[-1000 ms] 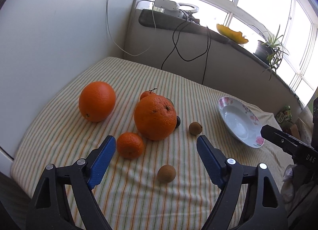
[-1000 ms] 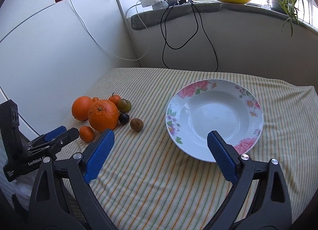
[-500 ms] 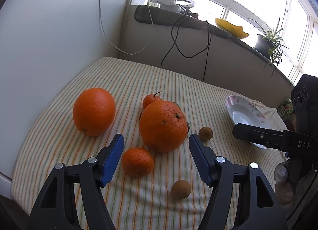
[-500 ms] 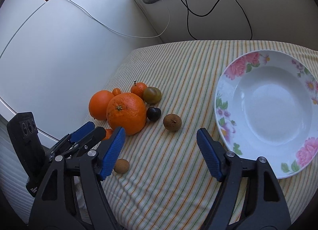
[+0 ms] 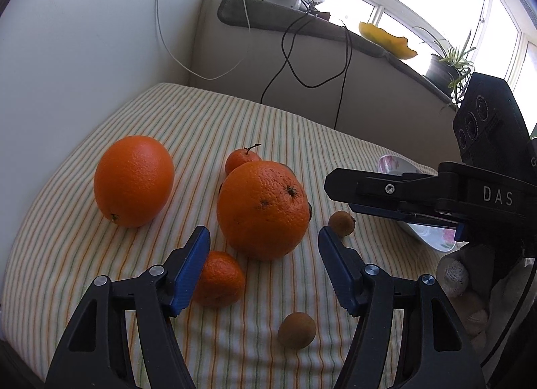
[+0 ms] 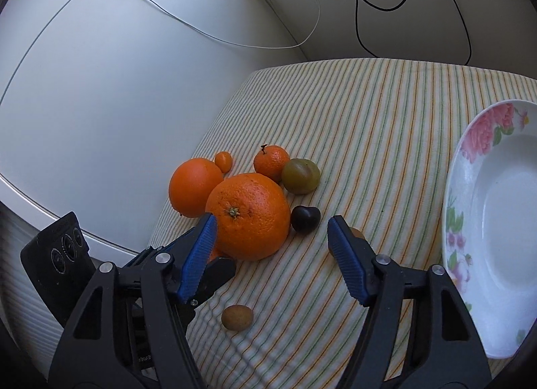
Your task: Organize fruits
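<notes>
Left gripper (image 5: 263, 238) open, large orange (image 5: 262, 209) just ahead between fingertips. Right gripper (image 6: 270, 236) open too, same orange ahead-left, dark plum (image 6: 304, 218) between tips. Plate (image 6: 470, 221) right (empty). Advise: one gripper per fruit; centre orange, close gently.

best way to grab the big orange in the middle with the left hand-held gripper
Grip the big orange across its widest middle, coming straight ahead and slightly from above with the left hand-held gripper. It is round, so pads off-centre would likely slip. Its open jaws already flank it, though the small mandarin sits by the left pad.
</notes>
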### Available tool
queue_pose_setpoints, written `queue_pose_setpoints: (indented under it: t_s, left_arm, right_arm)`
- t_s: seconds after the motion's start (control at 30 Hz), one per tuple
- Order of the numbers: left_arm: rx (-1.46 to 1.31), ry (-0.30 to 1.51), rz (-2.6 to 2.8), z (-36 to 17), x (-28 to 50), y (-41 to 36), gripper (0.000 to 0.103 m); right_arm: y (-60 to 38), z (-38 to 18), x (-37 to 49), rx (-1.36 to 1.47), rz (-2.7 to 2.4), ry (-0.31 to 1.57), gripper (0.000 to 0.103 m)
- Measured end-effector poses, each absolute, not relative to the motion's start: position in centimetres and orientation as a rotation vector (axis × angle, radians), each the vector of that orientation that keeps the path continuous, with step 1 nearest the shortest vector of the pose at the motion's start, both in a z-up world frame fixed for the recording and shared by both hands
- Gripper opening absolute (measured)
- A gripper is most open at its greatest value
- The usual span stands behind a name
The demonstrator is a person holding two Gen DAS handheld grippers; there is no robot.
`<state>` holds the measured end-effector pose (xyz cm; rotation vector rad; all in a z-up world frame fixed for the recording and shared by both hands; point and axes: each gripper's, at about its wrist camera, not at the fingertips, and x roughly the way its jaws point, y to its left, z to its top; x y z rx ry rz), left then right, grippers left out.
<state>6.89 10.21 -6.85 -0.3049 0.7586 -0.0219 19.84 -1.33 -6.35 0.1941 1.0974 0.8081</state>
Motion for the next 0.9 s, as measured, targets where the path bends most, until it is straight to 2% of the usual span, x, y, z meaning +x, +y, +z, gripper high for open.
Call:
queue_pose_setpoints:
  t_s: [0.9]
  left_arm:
    - [-0.245, 0.775, -0.042, -7.4, 9.4, 9.9, 0.059]
  right_arm:
    - [3.4, -8.7, 22.5, 0.180, 0.872, 1.176, 0.072]
